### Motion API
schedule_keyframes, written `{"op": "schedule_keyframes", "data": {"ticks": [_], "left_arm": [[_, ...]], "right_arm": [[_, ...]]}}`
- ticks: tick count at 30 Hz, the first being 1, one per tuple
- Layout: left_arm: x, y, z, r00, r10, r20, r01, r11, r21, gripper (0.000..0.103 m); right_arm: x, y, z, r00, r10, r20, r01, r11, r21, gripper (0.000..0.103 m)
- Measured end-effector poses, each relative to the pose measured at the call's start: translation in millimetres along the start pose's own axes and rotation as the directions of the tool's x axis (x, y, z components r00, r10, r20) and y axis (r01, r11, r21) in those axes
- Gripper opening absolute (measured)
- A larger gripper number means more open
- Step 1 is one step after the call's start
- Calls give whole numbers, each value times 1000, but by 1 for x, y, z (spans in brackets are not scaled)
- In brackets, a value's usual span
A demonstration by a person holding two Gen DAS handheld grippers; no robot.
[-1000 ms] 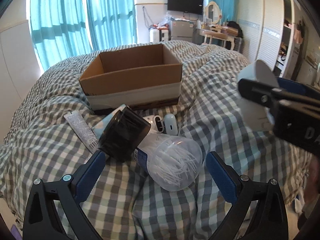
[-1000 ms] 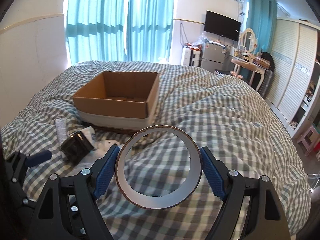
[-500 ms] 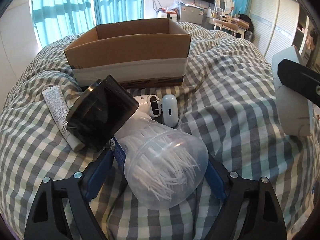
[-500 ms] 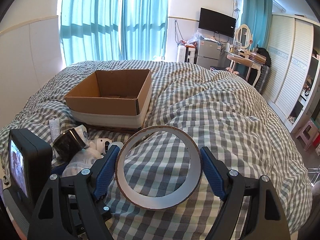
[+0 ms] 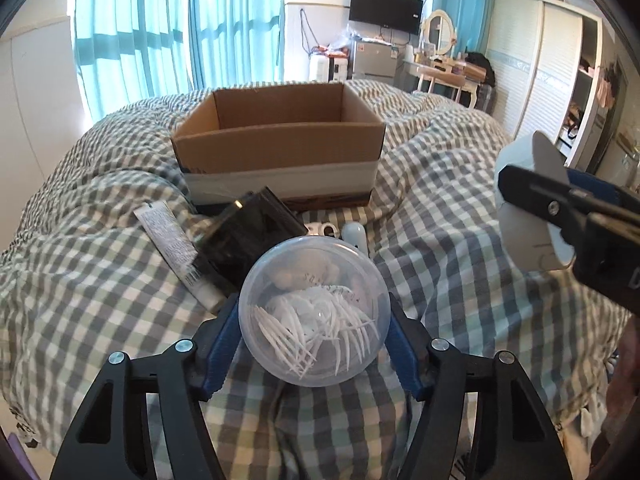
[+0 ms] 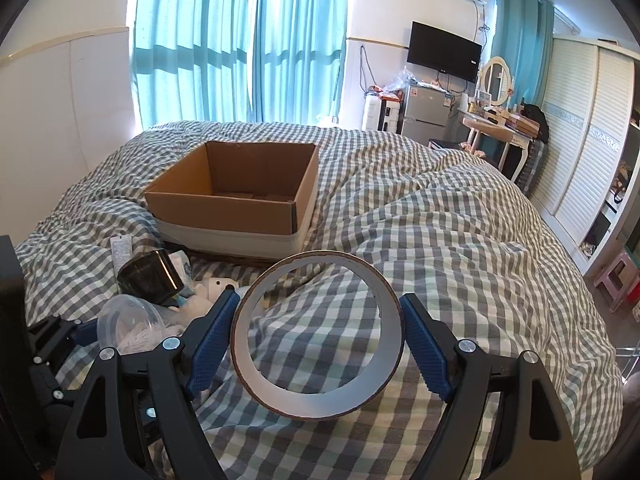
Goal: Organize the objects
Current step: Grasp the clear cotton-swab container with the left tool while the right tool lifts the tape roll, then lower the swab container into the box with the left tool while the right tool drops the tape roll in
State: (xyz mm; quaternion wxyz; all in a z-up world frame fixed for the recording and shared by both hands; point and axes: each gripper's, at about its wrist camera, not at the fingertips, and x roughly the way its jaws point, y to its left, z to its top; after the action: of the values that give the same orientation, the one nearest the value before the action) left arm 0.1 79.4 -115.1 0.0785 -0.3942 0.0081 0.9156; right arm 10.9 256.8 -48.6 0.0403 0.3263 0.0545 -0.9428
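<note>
My left gripper [image 5: 314, 330] is shut on a clear plastic jar of white picks [image 5: 314, 312] and holds it above the checked bedspread. My right gripper [image 6: 320, 332] is shut on a roll of tape [image 6: 318, 396], held upright above the bed; it also shows in the left wrist view [image 5: 528, 236]. An open cardboard box [image 5: 280, 152], [image 6: 236, 204] stands on the bed beyond both. Before the box lie a dark square container [image 5: 248, 240], a white tube [image 5: 168, 236] and small white items [image 5: 354, 234].
The checked bedspread [image 6: 440, 240] is rumpled. Turquoise curtains [image 6: 240, 40] hang behind the bed. A fridge, a dressing table [image 6: 496, 128] and a wardrobe [image 6: 588, 140] stand at the right. A pink stool [image 6: 616, 280] is beside the bed.
My left gripper has closed on the jar of picks and lifted it, turning its bottom toward the camera. My right gripper still holds the tape roll, nearly still.
</note>
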Motion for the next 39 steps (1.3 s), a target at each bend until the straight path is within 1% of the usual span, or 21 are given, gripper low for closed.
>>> {"op": "schedule_keyframes", "data": {"ticks": [3,6,9,13,15,18,23,27,32,34,36,39], "left_arm": [[-17,4,5,999,-7,49,8,1000,-11,67],[-32,1,8,995,-8,104,8,1000,-1,66],[-42,-1,15,991,-36,127,37,999,-5,66],[-60,-1,26,983,-22,184,21,1000,11,66],[-66,2,34,979,-28,200,26,1000,12,66],[-70,11,50,975,-37,218,41,999,-16,66],[-71,32,84,968,-28,251,42,998,-52,66],[-65,47,113,962,-11,271,30,997,-68,66],[-46,63,158,959,26,282,-5,997,-76,66],[-35,71,177,961,35,275,-15,997,-77,66],[-23,81,197,962,35,270,-14,997,-77,66],[-2,92,218,964,32,263,-13,997,-73,66]], "right_arm": [[-3,2,2,1000,4,7,-4,1000,-7,81],[-7,4,3,1000,8,18,-7,1000,-9,81],[-10,7,6,999,18,26,-17,1000,-13,81],[-16,10,12,998,36,43,-35,999,-15,81],[-19,10,18,998,45,54,-44,999,-16,81],[-24,9,31,995,58,79,-57,998,-10,81],[-30,10,62,989,77,128,-75,997,-21,81],[-25,15,95,984,98,146,-93,995,-44,80],[-2,22,140,979,147,142,-141,989,-50,80],[8,27,158,977,155,144,-148,987,-58,80],[23,32,178,976,161,144,-153,986,-60,80],[49,36,204,974,180,134,-176,983,-44,80]]}}
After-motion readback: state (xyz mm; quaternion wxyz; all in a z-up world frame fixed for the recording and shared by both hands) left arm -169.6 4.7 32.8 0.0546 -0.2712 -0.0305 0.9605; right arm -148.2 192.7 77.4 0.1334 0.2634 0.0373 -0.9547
